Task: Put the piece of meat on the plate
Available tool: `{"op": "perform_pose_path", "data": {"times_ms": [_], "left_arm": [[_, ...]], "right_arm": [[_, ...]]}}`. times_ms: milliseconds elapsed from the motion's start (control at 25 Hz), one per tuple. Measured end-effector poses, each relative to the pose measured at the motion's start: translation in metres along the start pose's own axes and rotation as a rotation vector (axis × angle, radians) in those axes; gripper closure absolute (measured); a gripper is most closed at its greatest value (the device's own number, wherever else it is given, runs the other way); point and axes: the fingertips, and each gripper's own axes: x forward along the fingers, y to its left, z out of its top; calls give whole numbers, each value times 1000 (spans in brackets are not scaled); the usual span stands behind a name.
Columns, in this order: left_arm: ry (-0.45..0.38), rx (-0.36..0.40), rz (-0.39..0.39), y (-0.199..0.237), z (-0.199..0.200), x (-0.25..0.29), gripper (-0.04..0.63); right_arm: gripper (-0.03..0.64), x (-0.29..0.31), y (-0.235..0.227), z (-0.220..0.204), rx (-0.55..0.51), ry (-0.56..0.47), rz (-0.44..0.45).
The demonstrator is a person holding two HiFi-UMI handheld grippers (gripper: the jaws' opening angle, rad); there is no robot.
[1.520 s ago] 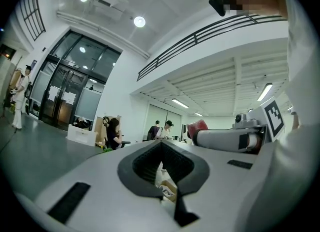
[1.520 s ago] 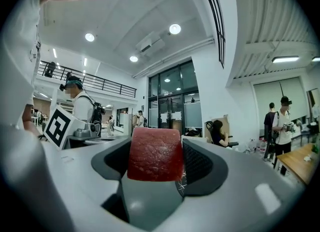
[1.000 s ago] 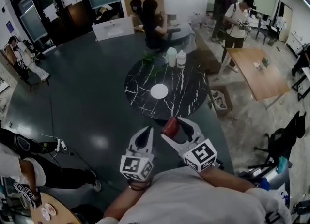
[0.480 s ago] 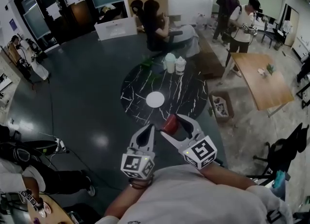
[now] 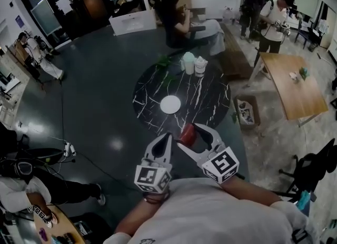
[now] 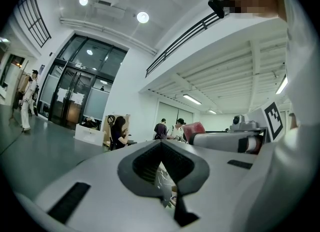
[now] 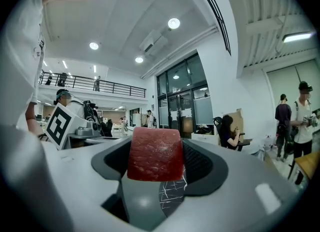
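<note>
right gripper (image 5: 190, 132) clamps red rectangular meat chunk (image 7: 155, 154); left gripper (image 5: 164, 142) jaws together, empty; white round plate (image 5: 170, 104) well ahead on black marble table (image 5: 208, 98).

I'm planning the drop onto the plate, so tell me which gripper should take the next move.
Right. The right gripper is shut on the piece of meat, with the plate ahead on the marble table. The left gripper has its jaws together on nothing.

Your piece of meat (image 7: 155, 155) is deep red — the plate (image 5: 170, 104) plain white, the table (image 5: 210, 100) black with thin white veins.
</note>
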Motion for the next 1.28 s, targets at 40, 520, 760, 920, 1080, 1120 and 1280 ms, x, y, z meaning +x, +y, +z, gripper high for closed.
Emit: {"op": "perform_pose_path", "data": {"times_ms": [40, 520, 760, 920, 1080, 1120, 1280], "left_arm": [[2, 1, -4, -3, -1, 4, 589], [16, 14, -87, -30, -2, 53, 589], [21, 12, -109, -32, -2, 69, 589], [18, 5, -113, -24, -1, 80, 589], [28, -2, -125, -12, 0, 91, 589], [30, -4, -128, -10, 0, 94, 589], [36, -7, -137, 3, -1, 111, 589]], "right_arm": [[319, -2, -4, -1, 4, 1, -4], [319, -22, -50, 4, 11, -23, -81], [319, -21, -63, 7, 9, -21, -102], [319, -13, -73, 6, 8, -14, -109], [319, 2, -80, 5, 14, -9, -118], [319, 5, -83, 5, 16, -6, -121], [319, 18, -96, 1, 22, 6, -133]]}}
